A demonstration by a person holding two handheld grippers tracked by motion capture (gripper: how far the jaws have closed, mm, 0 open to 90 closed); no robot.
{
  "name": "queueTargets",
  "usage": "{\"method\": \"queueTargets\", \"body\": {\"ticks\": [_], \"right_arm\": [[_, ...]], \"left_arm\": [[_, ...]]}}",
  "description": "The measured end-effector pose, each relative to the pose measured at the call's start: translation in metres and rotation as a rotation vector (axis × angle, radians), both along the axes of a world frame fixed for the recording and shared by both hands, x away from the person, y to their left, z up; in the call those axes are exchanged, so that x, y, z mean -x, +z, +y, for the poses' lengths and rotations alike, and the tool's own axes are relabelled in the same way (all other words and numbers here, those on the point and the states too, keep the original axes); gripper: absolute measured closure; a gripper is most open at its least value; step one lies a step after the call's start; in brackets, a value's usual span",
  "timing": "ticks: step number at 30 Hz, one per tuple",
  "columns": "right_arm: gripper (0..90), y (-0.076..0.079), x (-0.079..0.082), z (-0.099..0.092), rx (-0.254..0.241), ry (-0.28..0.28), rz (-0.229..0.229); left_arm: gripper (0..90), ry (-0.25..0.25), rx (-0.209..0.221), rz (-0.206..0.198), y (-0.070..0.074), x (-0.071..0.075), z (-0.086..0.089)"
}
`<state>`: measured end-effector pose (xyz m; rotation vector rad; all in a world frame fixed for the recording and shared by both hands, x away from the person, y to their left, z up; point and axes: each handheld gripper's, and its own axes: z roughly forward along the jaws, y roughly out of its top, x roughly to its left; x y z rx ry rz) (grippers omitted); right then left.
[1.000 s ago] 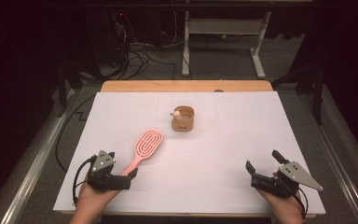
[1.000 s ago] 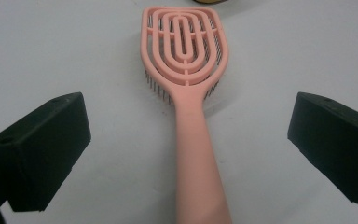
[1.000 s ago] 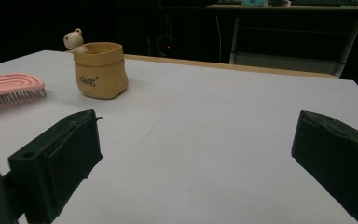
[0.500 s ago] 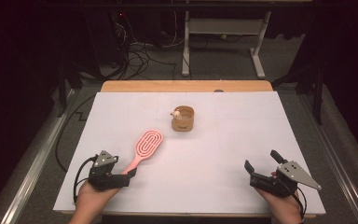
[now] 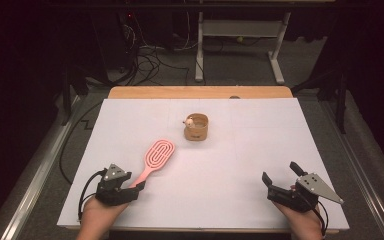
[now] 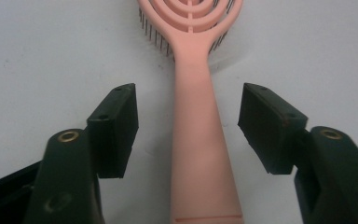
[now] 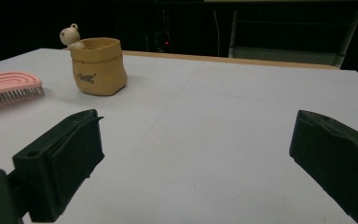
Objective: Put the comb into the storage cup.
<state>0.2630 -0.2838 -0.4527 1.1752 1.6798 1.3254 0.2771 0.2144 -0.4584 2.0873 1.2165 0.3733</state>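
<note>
White table (image 5: 240, 165) bears a brush (image 6: 200, 116) whose handle the left gripper (image 6: 189, 126) straddles, jaws just closing, not yet touching (right gripper (image 7: 193, 154) gapes idle); next, clamp.

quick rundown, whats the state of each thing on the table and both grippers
pink hairbrush: flat, bristles down, handle between left jaws, not yet pinched
left gripper: jaws just been closing, gaps remain
right gripper: open, holding nothing
tan pot: upright, small bear figure at rim
</note>
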Motion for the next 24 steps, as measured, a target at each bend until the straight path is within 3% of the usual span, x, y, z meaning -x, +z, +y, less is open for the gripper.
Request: {"method": "queueTargets", "body": {"ticks": [2, 7, 16, 17, 24], "right_arm": [[2.9, -0.0008, -0.0002, 0.0002, 0.003, 0.001, 0.003], [3.2, -0.0014, 0.0005, -0.0006, -0.001, 0.005, 0.006], [3.2, -0.0027, -0.0011, -0.0016, 0.004, 0.008, 0.011], [3.2, -0.0026, -0.0009, -0.0019, 0.0, 0.01, 0.012], [3.3, -0.0027, -0.0009, -0.0022, 0.003, 0.01, 0.011]], "left_arm": [[41.0, -0.004, -0.04, 0.018, -0.0008, -0.0006, -0.003], [52.0, 0.005, -0.035, 0.01, -0.0001, -0.0001, -0.0024], [53.0, -0.008, -0.05, 0.058, -0.0037, -0.0026, -0.0031], [59.6, -0.008, -0.058, 0.052, -0.0038, -0.0018, -0.0042], [61.9, -0.007, -0.074, 0.051, -0.0031, -0.0003, -0.0045]]}}
